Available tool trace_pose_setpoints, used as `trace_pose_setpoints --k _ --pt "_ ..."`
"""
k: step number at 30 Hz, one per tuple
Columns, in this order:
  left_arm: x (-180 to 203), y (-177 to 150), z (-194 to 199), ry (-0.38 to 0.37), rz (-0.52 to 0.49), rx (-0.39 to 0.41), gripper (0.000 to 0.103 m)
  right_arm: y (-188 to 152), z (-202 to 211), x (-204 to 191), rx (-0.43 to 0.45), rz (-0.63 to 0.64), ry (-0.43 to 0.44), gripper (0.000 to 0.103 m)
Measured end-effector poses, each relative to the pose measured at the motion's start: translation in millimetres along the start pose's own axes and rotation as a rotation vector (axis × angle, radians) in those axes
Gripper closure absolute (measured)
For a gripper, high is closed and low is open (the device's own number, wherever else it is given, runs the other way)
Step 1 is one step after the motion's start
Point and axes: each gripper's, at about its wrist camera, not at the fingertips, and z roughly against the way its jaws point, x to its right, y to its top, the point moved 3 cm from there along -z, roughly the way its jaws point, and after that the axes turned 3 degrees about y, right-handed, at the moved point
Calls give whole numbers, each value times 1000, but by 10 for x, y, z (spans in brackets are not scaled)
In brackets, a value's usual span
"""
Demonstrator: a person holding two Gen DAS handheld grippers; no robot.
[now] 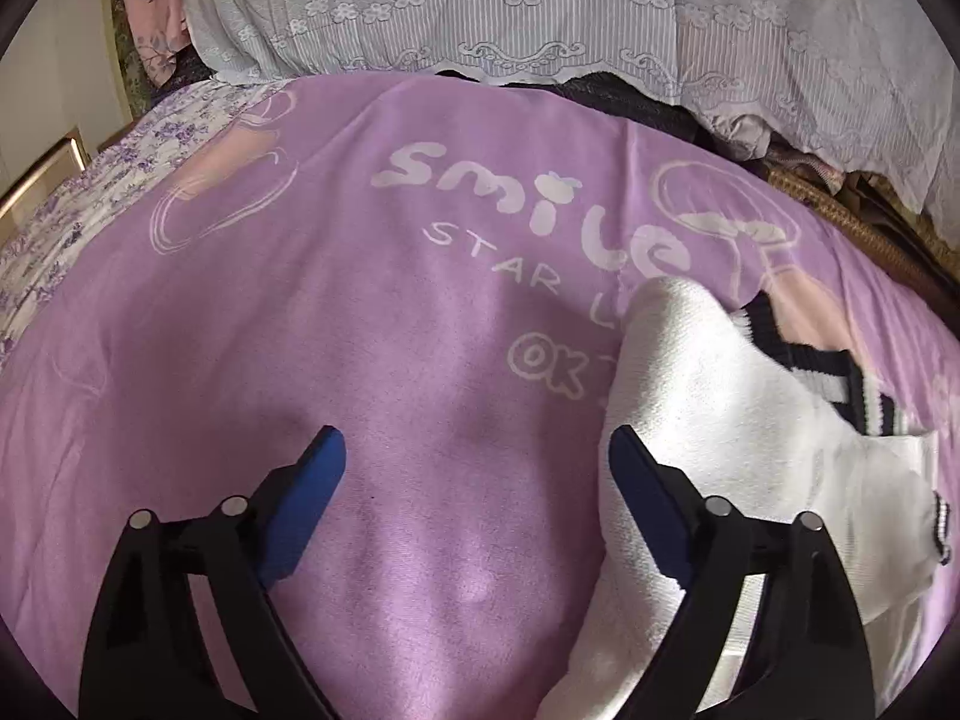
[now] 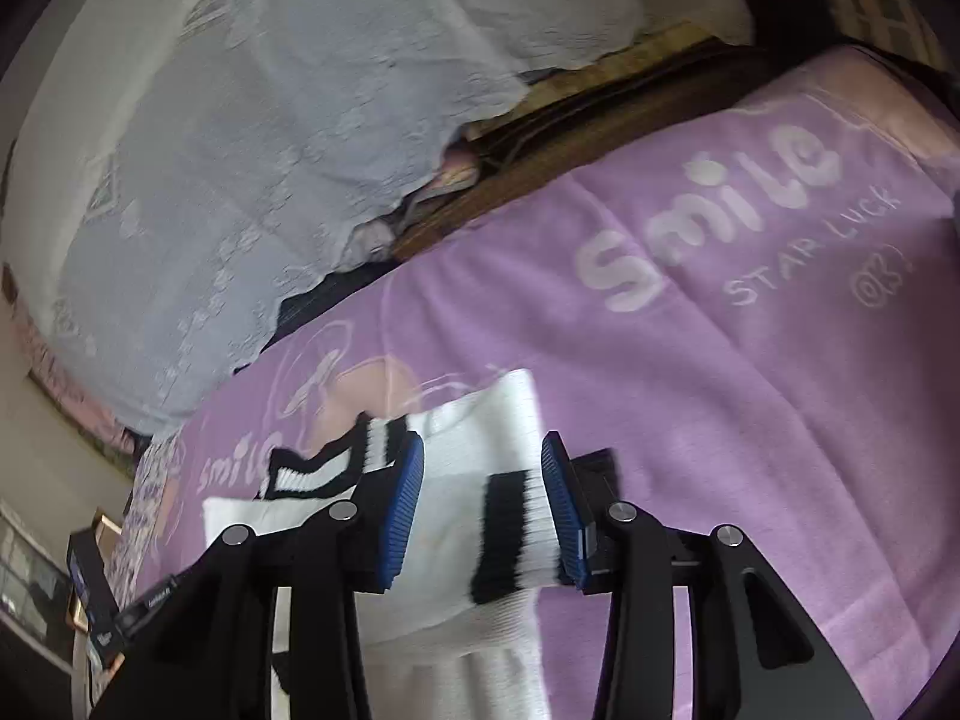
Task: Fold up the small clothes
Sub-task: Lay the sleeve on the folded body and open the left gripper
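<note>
Here, a lilac blanket (image 1: 360,360) printed "Smile Star Luck" covers a bed. The left hand-held gripper (image 1: 477,456) hovers over it with blue pads spread wide and nothing between them; white socks with black stripes (image 1: 720,396) lie just right of its right finger. In the right wrist view, the right hand-held gripper (image 2: 483,468) is partly open, its pads flanking a white black-striped sock (image 2: 480,480); whether they press it is unclear. A white lace cover (image 1: 540,0) hangs behind.
</note>
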Motion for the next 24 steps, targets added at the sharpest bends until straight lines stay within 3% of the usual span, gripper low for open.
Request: trace_pose_setpoints --k 2,4,6,9,10,14,17,18,20,22,24 --pt "58 45 112 -106 16 2 18 -73 -127 -109 -52 39 7 59" --pt "236 81 193 -147 -35 19 17 -147 -290 -141 -119 65 -13 57" --pt "405 99 146 -116 -105 21 17 -219 -453 -51 -177 62 -22 53" --pt "511 42 -322 -13 -158 -96 13 -232 -453 6 -171 54 -11 62" --pt "477 2 -481 -5 -140 -123 4 -228 -424 -8 -165 55 -16 62" --pt "291 -9 -354 -71 -63 -88 7 -202 -197 -202 -85 126 -35 61" --pt "269 -39 -105 -131 -89 -34 6 -226 -197 -328 -103 151 -1 59" --pt "282 -62 -99 -108 -116 -30 6 -274 -268 -332 -133 161 -14 56" --pt "290 -124 -281 -23 -161 -67 4 -402 -460 -249 -208 158 -48 55" --pt "186 -149 -389 -91 -91 -102 4 -393 -375 -252 -182 151 -44 57" --pt "118 -137 -296 -112 -66 -110 4 -378 -193 -302 -148 160 -45 56"
